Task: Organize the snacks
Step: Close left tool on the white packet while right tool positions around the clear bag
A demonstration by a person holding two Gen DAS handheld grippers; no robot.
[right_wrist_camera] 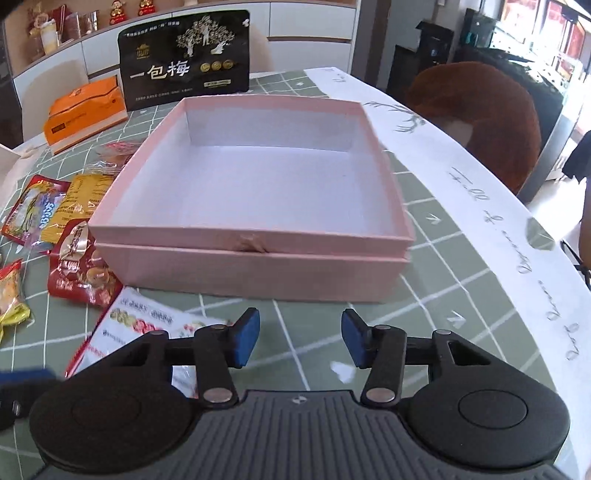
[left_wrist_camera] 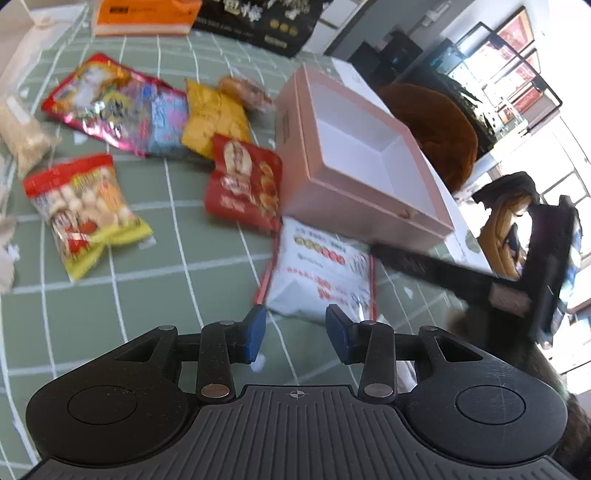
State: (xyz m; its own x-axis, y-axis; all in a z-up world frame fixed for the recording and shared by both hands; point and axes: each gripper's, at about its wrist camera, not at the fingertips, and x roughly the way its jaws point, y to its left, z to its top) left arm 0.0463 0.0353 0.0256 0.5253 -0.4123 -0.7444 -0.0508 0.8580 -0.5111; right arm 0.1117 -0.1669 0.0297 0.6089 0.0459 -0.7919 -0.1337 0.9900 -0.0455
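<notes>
Altogether, six snack packets beside one pink box.

A green tablecloth with white lines covers the table. A white strip with curly writing runs along its edge. A fuzzy brown chair sits just past the table. Far back, little red and gold figures stand on a white shelf.
</notes>
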